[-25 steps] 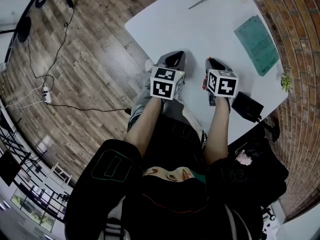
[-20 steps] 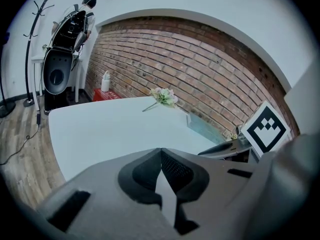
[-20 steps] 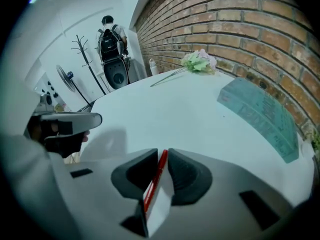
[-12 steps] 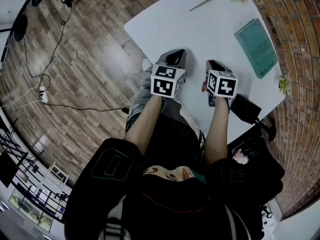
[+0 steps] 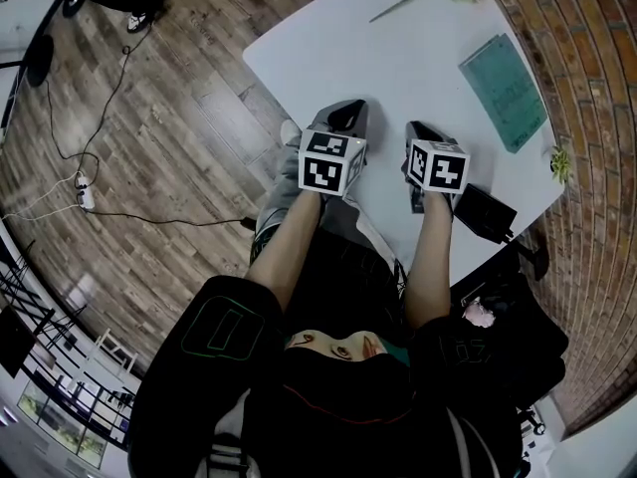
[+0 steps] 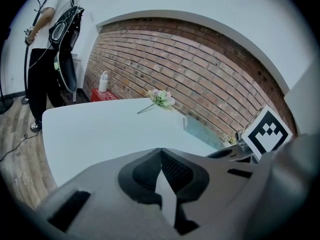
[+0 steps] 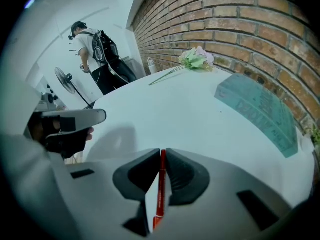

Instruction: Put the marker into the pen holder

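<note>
Bright even light, fisheye-bent black edges, right gripper (image 7: 162, 153) perhaps slightly soft

Looks like a bare studio or lab room set up for recording work rather than a home or kitchen. Shown by an exposed brick wall (image 7: 240, 14), a wood-plank floor (image 5: 149, 297) with loose black cables (image 5: 159, 217) trailing to a power strip (image 5: 84, 191), and a plain white table (image 5: 398, 58) with a sprig of flowers (image 7: 196, 59) at its far edge. Also marked by another person (image 7: 92, 46) standing near the wall with a backpack of gear, close to a pedestal fan (image 7: 64, 78).
</note>
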`<act>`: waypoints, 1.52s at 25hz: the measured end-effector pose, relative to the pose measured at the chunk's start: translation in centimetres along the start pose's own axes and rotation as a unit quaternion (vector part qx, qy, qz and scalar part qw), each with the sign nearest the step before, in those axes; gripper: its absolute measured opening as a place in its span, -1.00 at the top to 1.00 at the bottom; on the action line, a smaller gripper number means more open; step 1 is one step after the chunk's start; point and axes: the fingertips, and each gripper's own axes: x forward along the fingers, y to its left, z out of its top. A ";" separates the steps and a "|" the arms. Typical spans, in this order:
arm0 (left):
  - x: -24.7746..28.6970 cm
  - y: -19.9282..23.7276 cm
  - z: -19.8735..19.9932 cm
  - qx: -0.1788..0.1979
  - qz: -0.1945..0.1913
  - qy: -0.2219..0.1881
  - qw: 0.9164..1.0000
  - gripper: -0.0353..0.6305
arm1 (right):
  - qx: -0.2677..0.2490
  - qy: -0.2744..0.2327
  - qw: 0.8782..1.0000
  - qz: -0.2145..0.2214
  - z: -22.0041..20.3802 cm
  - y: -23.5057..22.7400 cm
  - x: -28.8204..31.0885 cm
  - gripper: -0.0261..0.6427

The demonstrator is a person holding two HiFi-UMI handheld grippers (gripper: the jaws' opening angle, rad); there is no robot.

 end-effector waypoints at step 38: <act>-1.9 -10.4 -0.2 0.055 -0.043 -0.040 0.997 0.87 | 0.036 -0.202 0.978 0.028 0.8 -2.5 -12.2 0.80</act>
